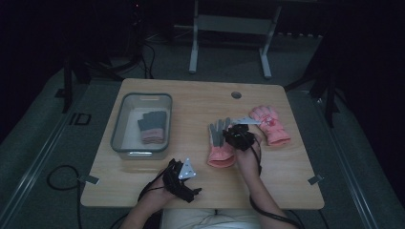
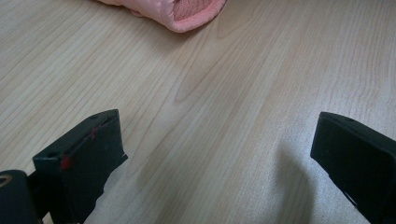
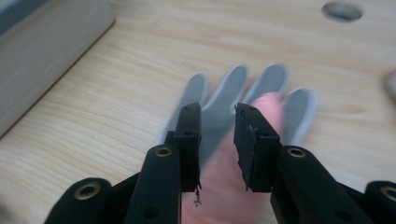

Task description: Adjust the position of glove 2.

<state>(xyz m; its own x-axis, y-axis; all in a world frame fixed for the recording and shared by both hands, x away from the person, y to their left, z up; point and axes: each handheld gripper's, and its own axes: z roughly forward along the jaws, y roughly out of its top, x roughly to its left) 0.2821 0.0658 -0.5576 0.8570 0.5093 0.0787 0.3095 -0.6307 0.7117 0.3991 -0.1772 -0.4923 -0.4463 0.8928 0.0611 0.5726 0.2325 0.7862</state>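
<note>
- Overhead, a second pink glove (image 1: 271, 125) lies right of the grey-palmed pink glove (image 1: 220, 142) mid-bench (image 1: 200, 191).
- Glove fingers point away, cuff toward the person.
- Right hand-held gripper (image 3: 218, 142) slightly apart above its palm, clamping nothing.
- Left hand-held gripper (image 2: 219, 158) wide apart.

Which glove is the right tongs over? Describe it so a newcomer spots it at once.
Start at the wooden table and find the grey bin at its left. To the right of that bin, near the table's middle, lies a pink glove under the right tongs. Unlike the all-pink glove further right, it shows a grey palm and grey fingers.
</note>
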